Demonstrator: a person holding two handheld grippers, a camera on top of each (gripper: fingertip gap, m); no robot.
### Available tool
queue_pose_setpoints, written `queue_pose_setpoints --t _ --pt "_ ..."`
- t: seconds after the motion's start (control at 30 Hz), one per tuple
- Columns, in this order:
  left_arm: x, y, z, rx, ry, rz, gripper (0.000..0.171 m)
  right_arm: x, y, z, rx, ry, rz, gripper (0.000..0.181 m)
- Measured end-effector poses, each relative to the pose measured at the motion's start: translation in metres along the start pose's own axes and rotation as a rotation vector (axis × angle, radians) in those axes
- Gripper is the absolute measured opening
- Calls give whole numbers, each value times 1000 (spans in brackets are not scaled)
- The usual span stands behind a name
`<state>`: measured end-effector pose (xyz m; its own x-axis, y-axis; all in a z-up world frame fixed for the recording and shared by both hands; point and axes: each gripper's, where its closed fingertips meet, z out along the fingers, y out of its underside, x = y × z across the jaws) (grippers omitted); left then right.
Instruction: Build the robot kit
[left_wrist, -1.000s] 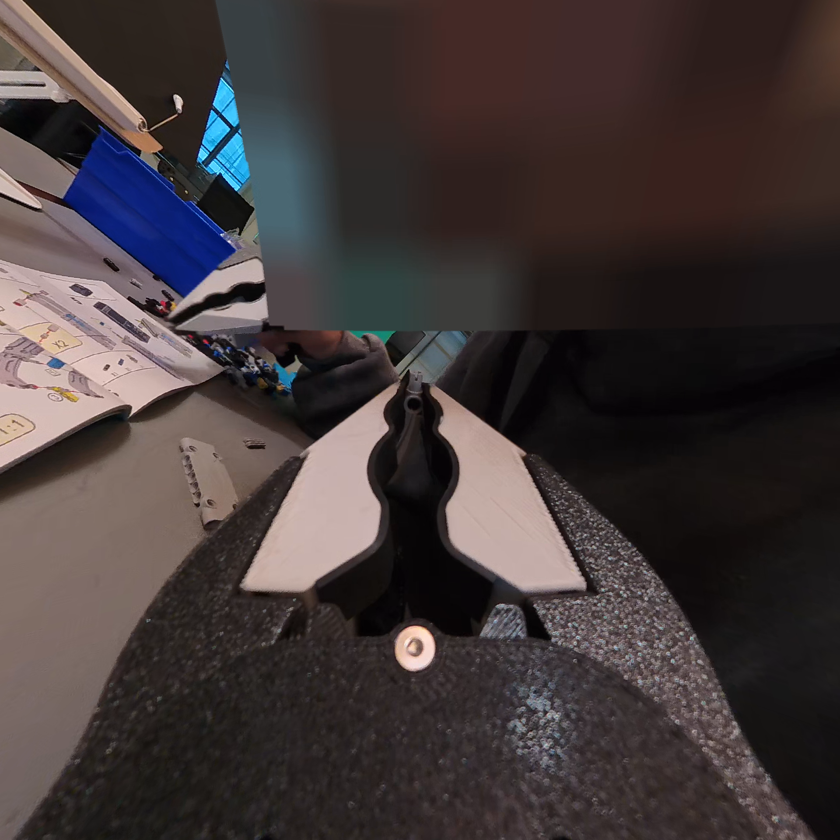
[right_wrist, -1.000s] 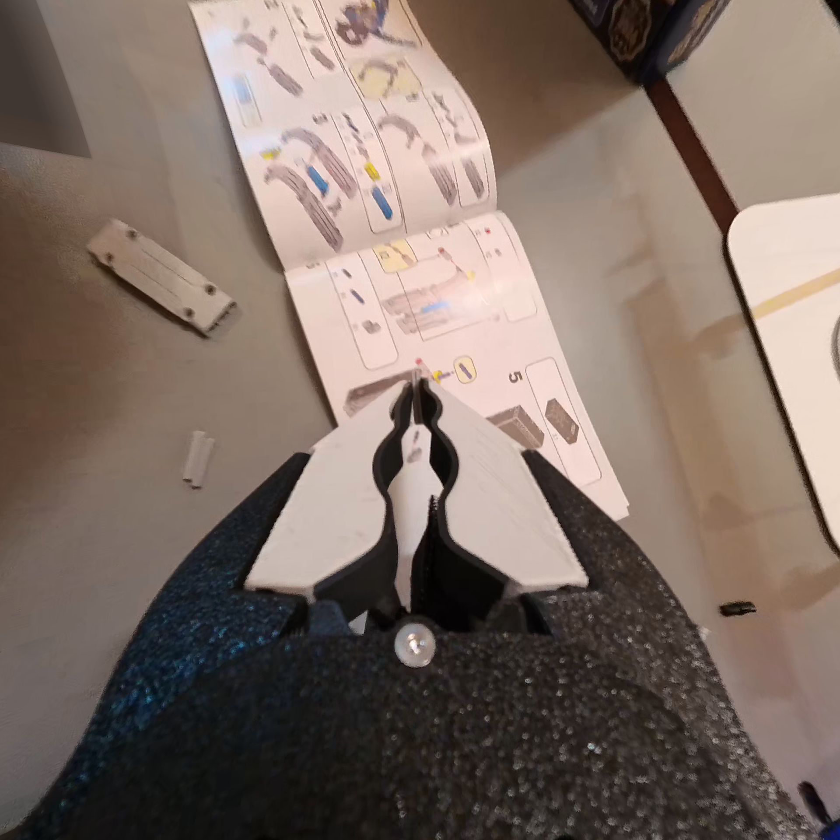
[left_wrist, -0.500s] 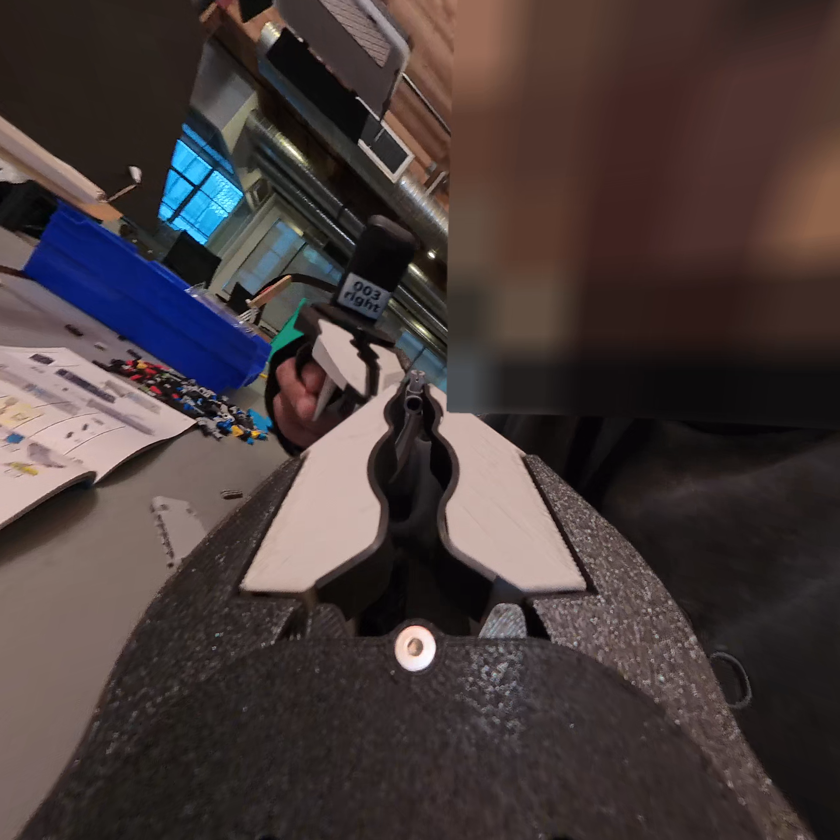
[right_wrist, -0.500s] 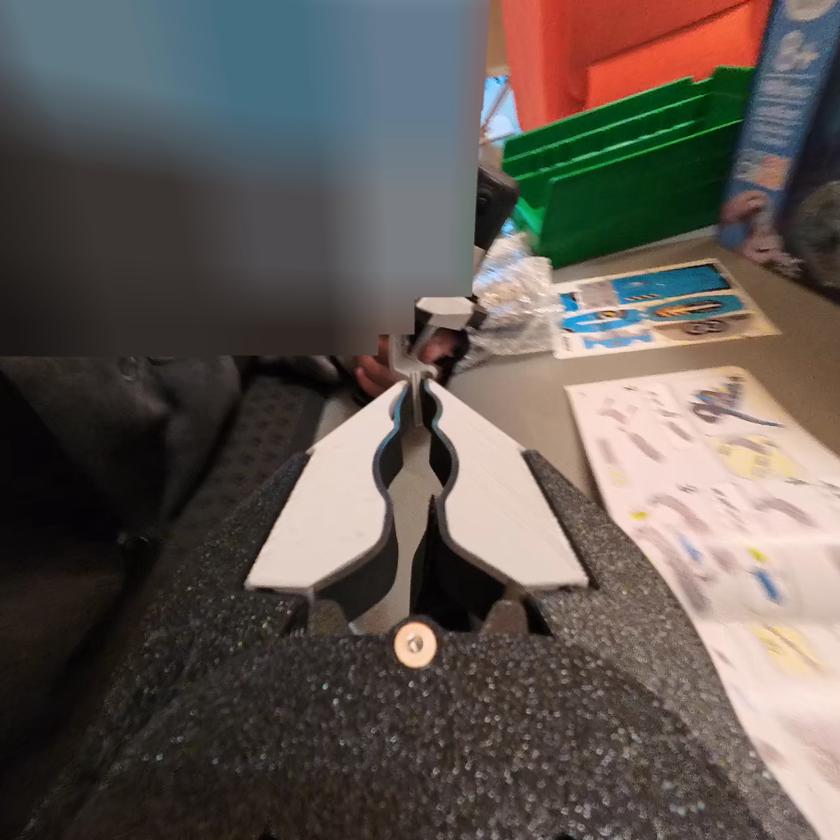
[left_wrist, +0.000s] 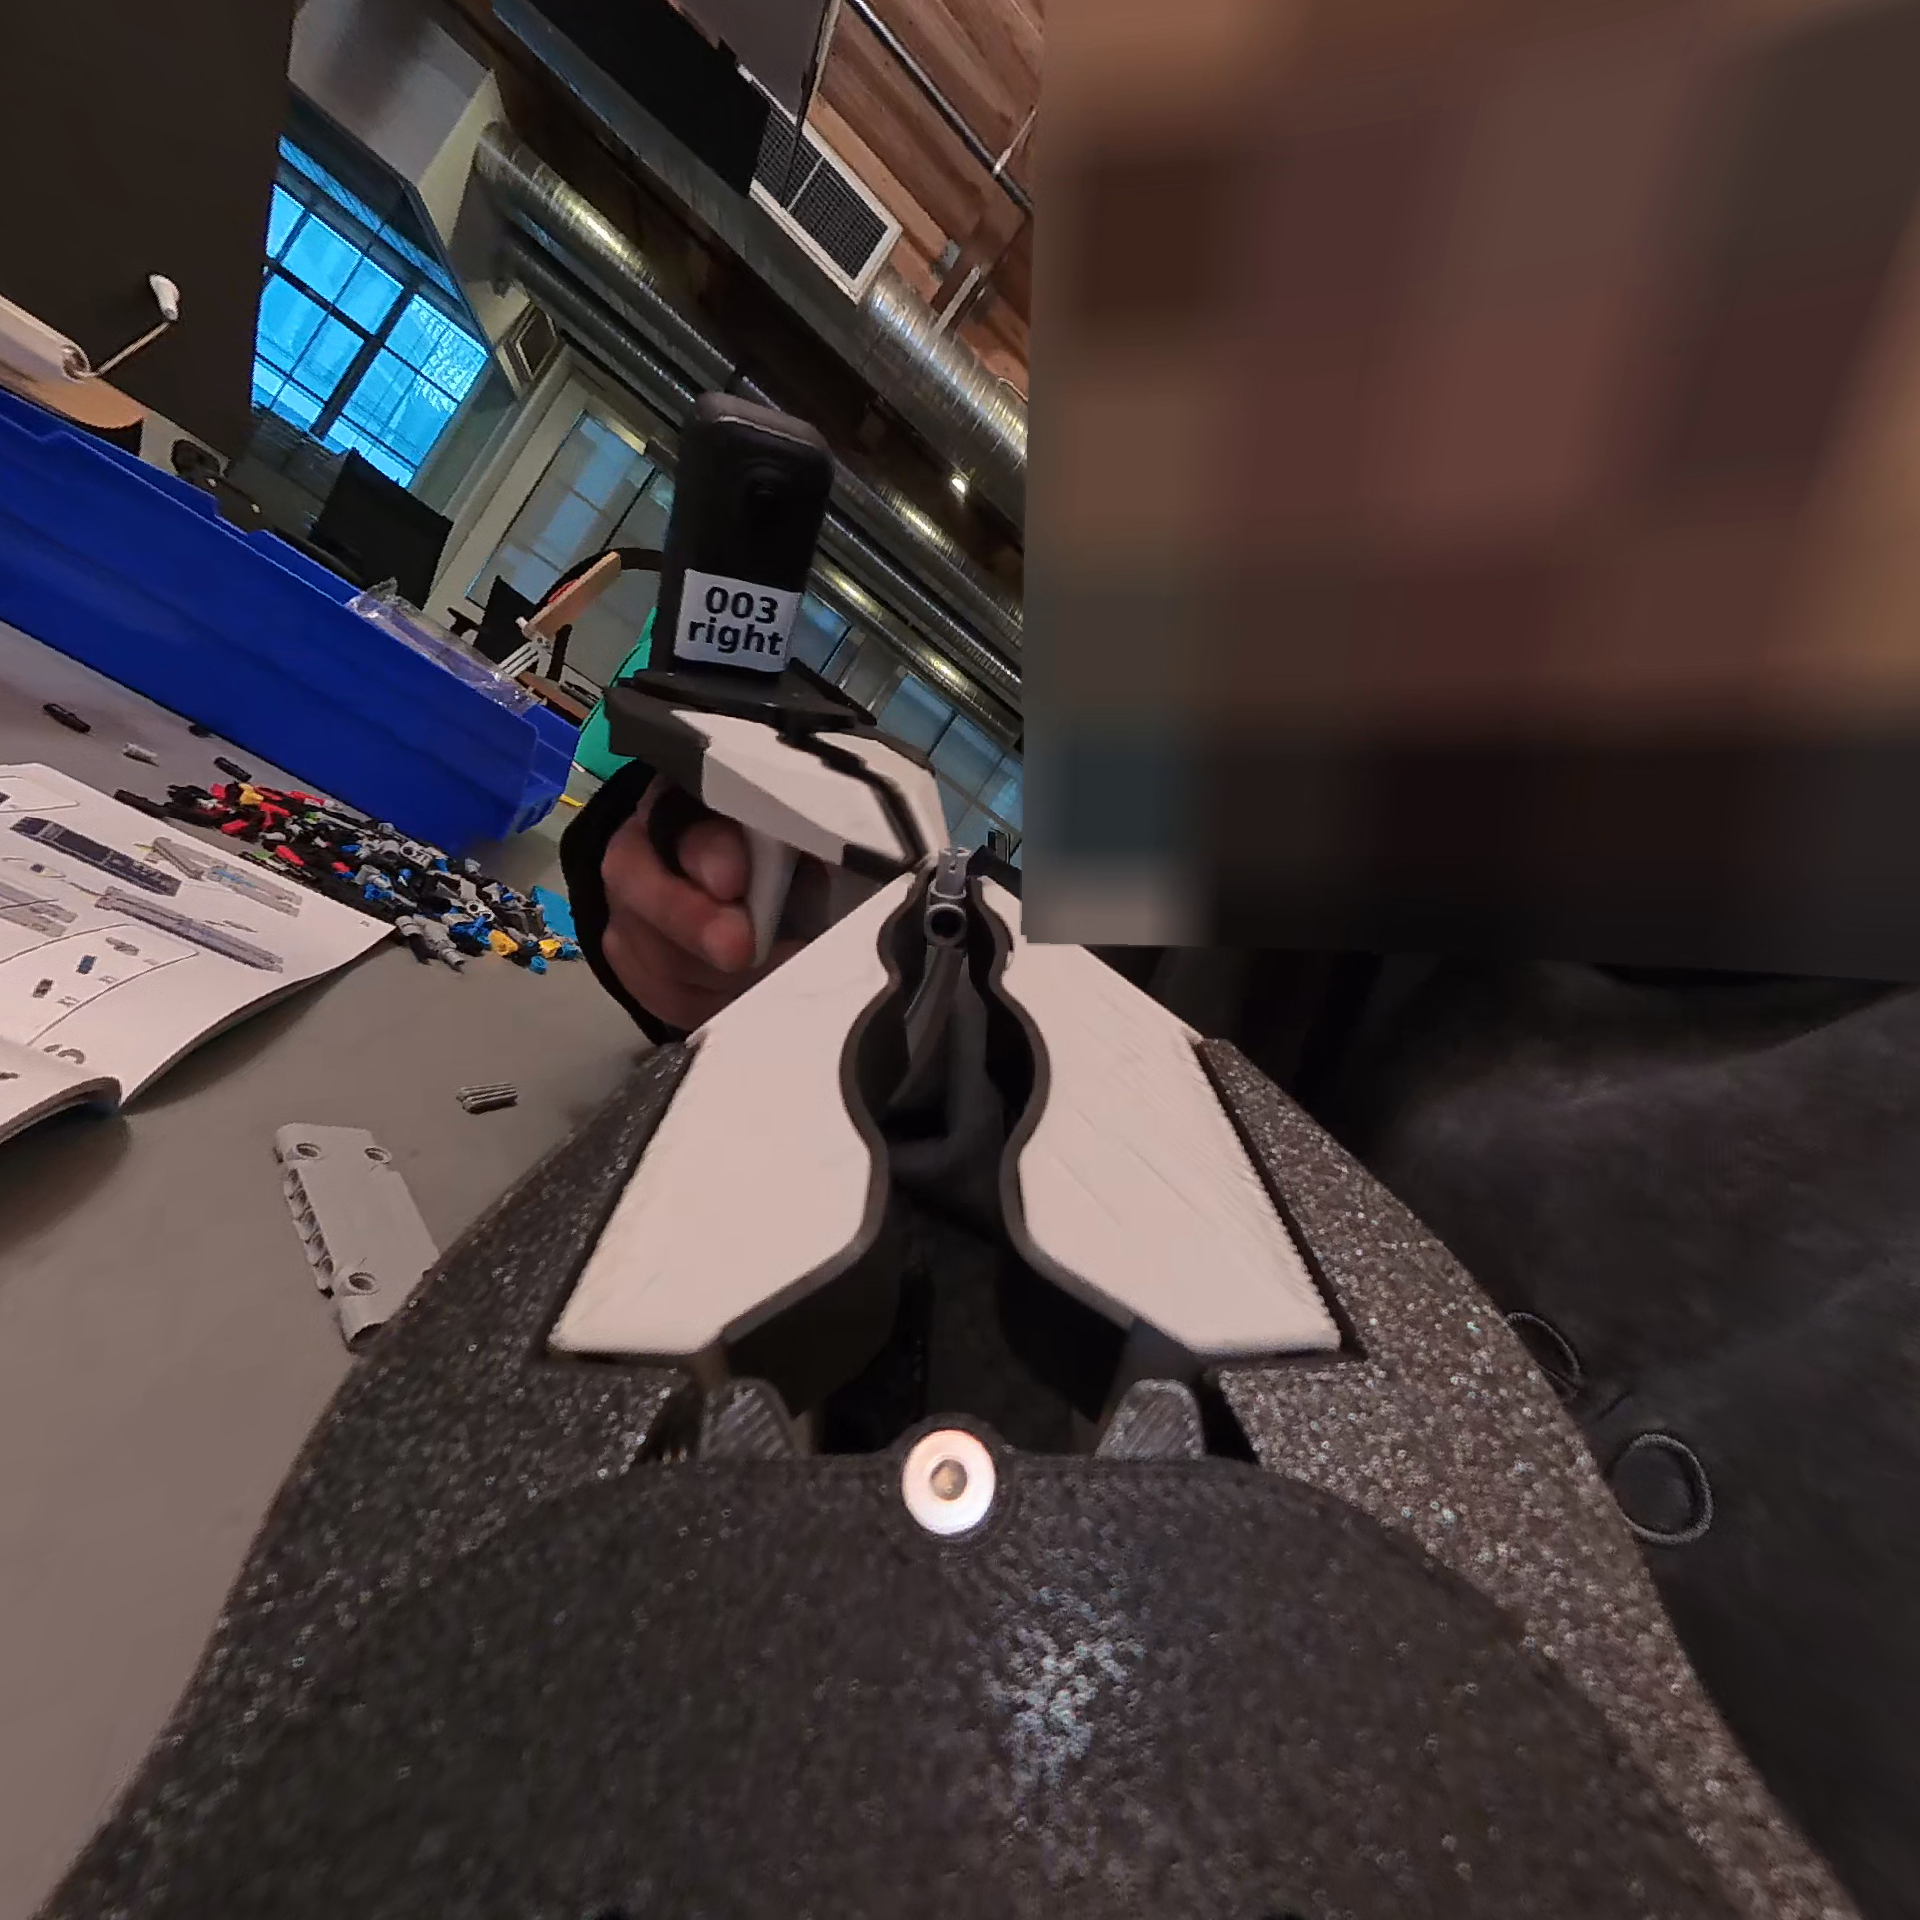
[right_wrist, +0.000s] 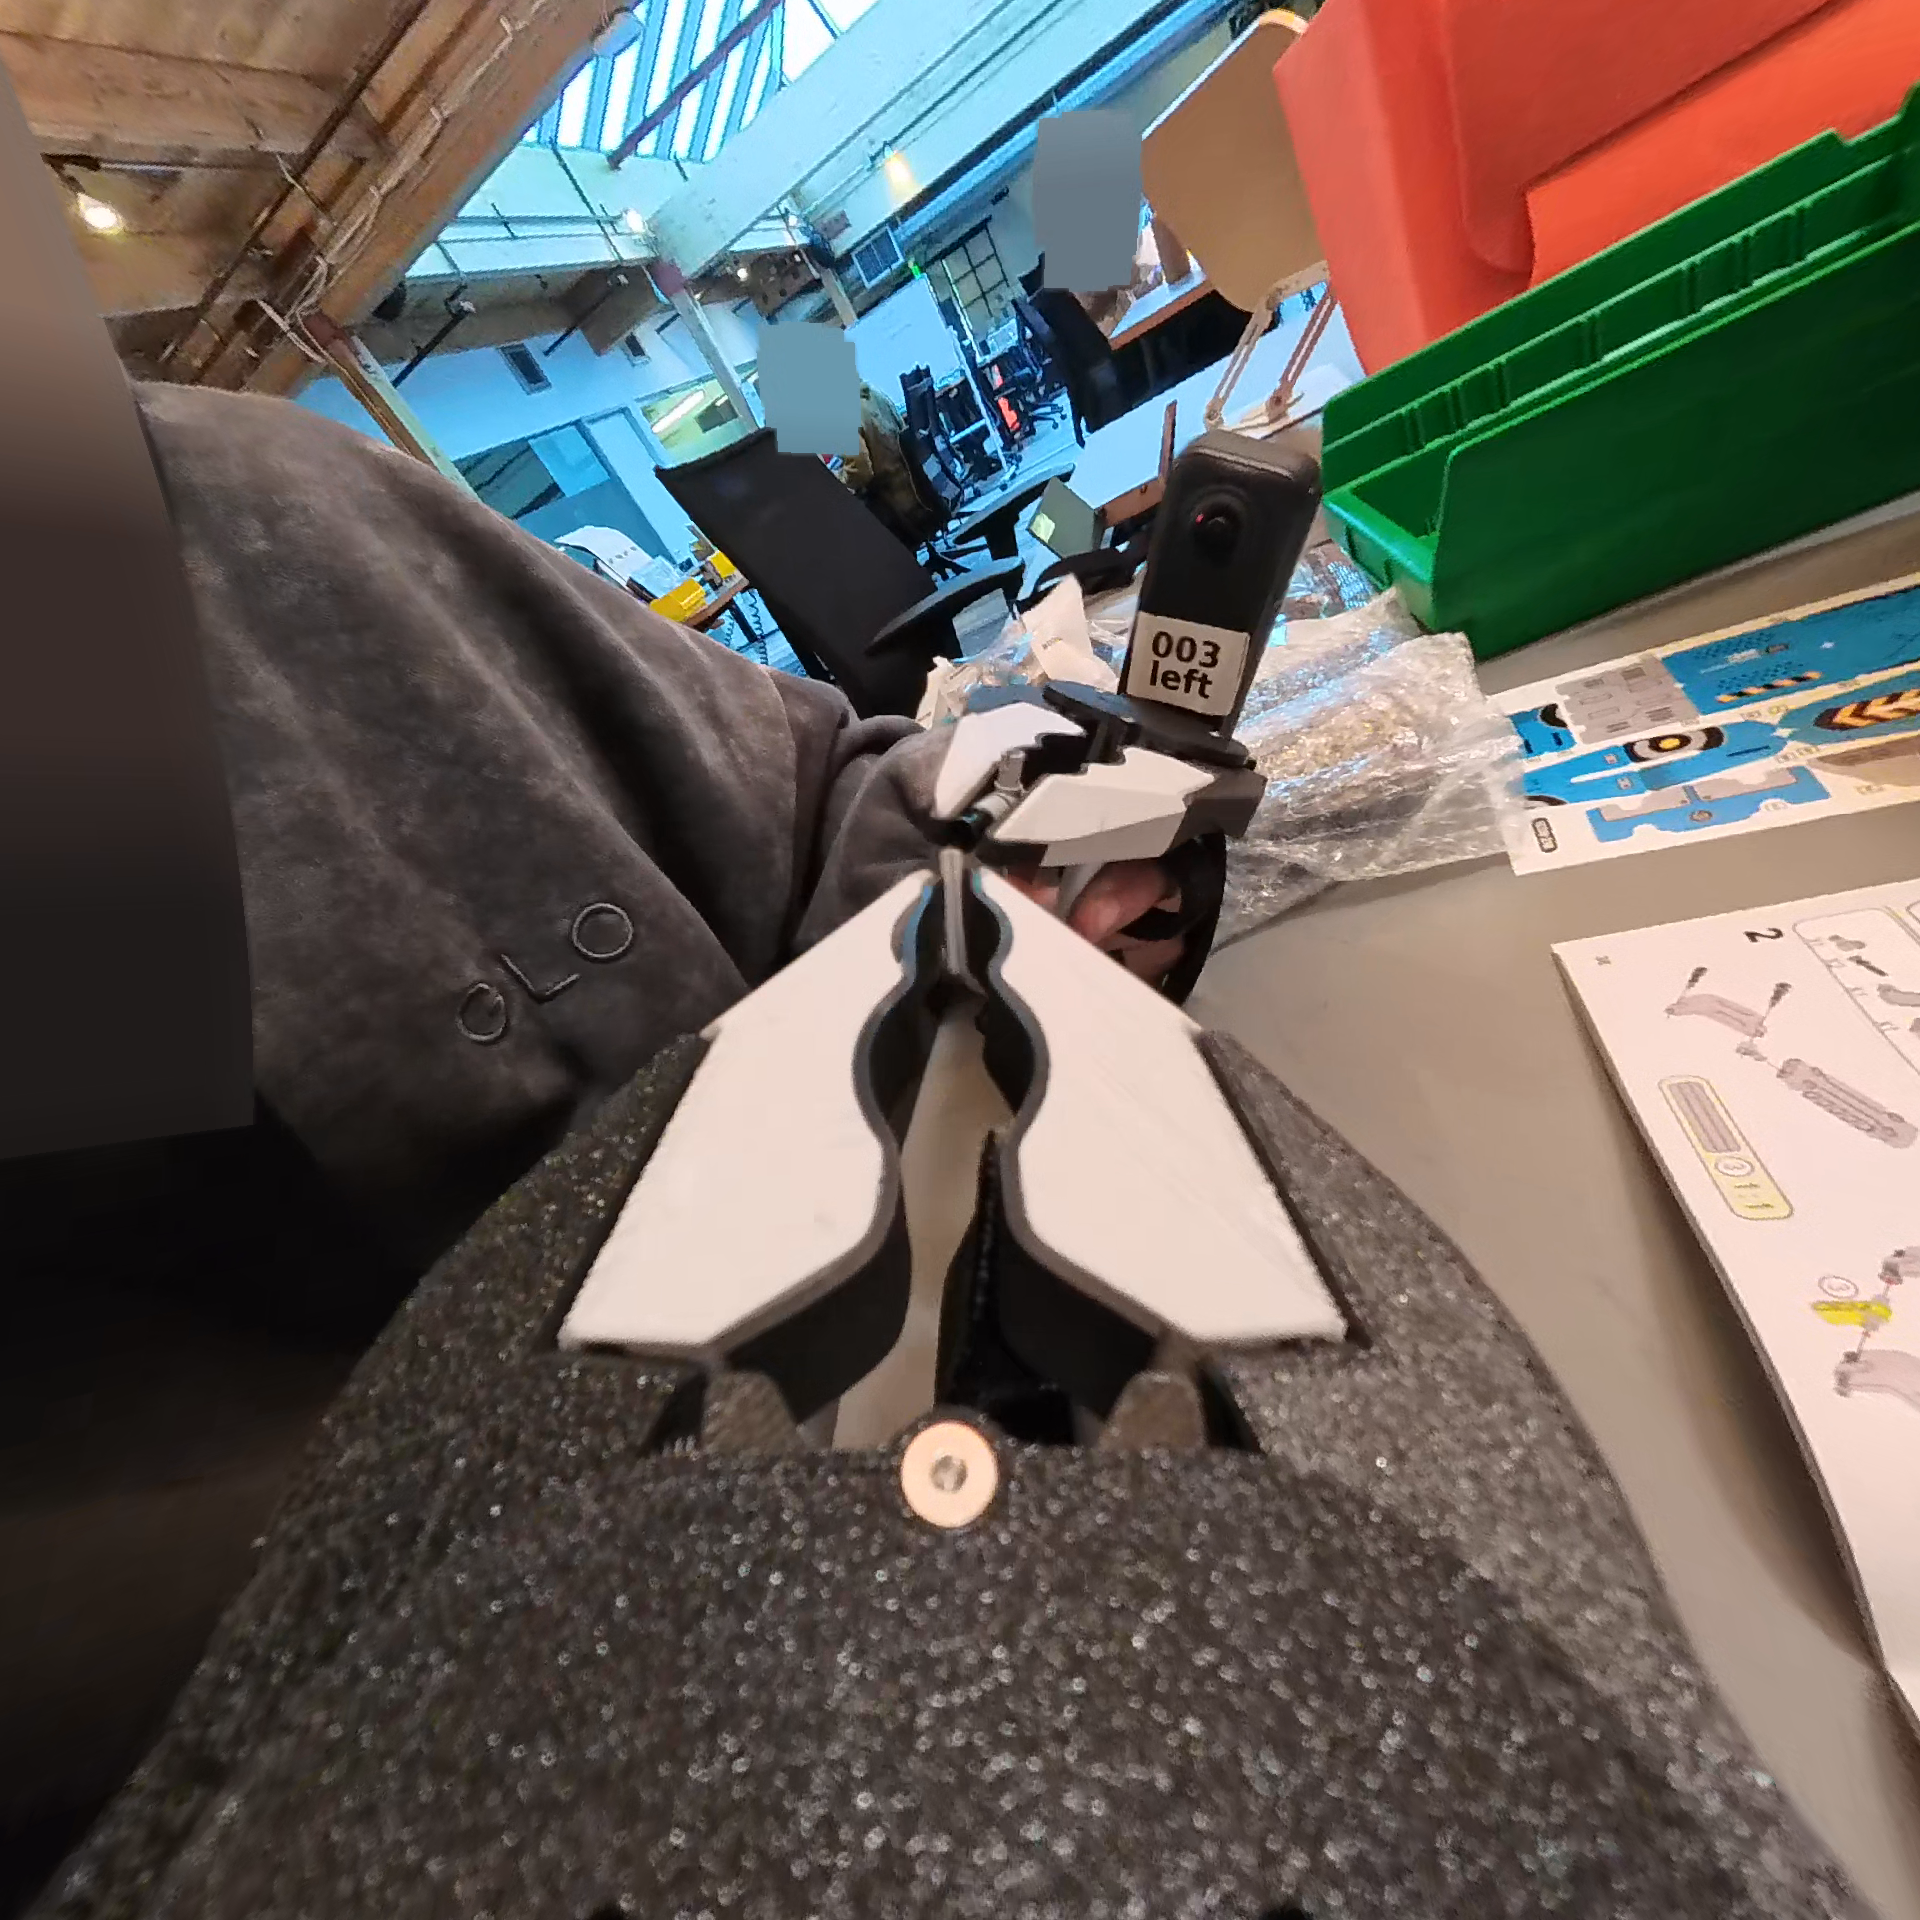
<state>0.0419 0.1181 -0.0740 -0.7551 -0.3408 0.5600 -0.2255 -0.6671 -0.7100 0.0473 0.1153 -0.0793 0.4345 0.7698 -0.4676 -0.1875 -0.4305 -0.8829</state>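
Two hand-held grippers meet tip to tip above the grey table (left_wrist: 156, 1455). Left gripper (left_wrist: 948, 902) is clamped on a small grey tubular connector piece (left_wrist: 945, 914), bore facing out, apparently so something can enter it. Right gripper (right_wrist: 951, 904) pinches a thin grey rod (right_wrist: 953, 930) aimed toward that piece. Open instruction booklet (right_wrist: 1766, 1195) lies at the right, likely for reference.

Colour check: blue bin (left_wrist: 239, 644), green bin (right_wrist: 1662, 457) with an orange one (right_wrist: 1558, 135) behind it, grey table (left_wrist: 156, 1351), multicoloured pile of tiny bricks (left_wrist: 395, 873), white booklet (left_wrist: 135, 935), blue-and-white sticker sheet (right_wrist: 1704, 738), dark grey sweatshirt (right_wrist: 436, 831).
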Motion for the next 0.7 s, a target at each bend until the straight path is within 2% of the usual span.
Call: queue_pose_setpoints --t 0.17,0.4,0.57,0.7 --pt "-9 1 -1 -3 -43 -18 6 5 -15 1 123 14 47 2" --pt "-15 -5 -5 23 -87 -4 6 21 2 5 -2 159 -57 2" --pt "-20 -1 -6 -2 -118 -2 5 25 15 12 -65 175 -75 2" --pt "-19 -1 -6 -7 -118 12 5 24 14 12 -64 186 -87 2"
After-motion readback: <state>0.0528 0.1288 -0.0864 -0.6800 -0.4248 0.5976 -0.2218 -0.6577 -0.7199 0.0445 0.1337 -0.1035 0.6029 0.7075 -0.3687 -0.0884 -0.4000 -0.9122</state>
